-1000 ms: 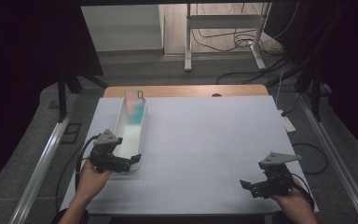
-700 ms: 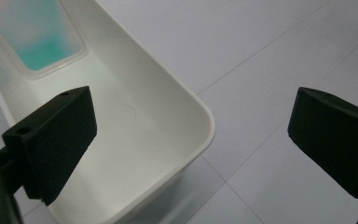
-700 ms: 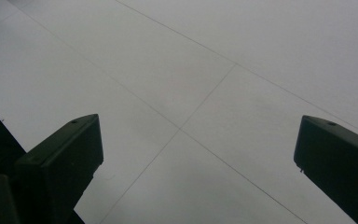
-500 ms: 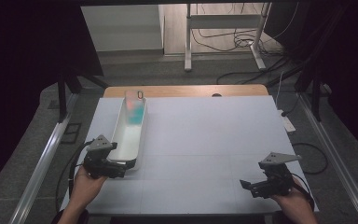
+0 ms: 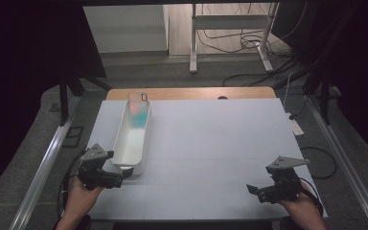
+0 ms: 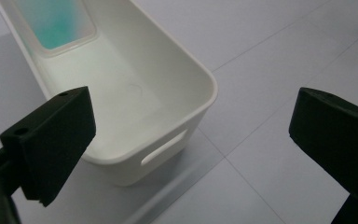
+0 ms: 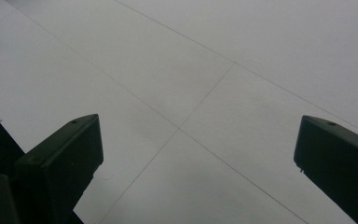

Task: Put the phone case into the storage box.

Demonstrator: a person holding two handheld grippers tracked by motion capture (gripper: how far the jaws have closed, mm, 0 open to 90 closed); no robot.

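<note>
**Ana:** Looking at the left gripper [image 5: 120, 178], I'd judge the step in hand is the approach to the white bin [image 5: 124, 148]. Its jaws stand spread wide and hold nothing, with the bin's near end just ahead of them.

**Ben:** Agreed. In the left gripper view the near end wall with its handle slot [image 6: 164, 147] sits between the two jaws but lower, not yet pinched. Where does the bin lie on the table [image 5: 220, 143]?

**Ana:** At the left side, long axis running near to far. A flat teal and pink item [image 5: 139, 111], perhaps a phone case, rests at its far end.

**Ben:** And the right gripper [image 5: 255, 190]?

**Ana:** It hangs at the near right, well apart from the bin, jaws spread too, empty, over bare table.

**Ben:** So the next move, I think, calls for the left jaws to drop over that near wall, one inside and one outside, then close on the rim above the slot.

**Ana:** Likely. The wall is thin and smooth, so a square bite matters.

**Ben:** Any brand or writing?

**Ana:** None I can read; the bin is plain, and the item's face is too blurred to tell.
</note>
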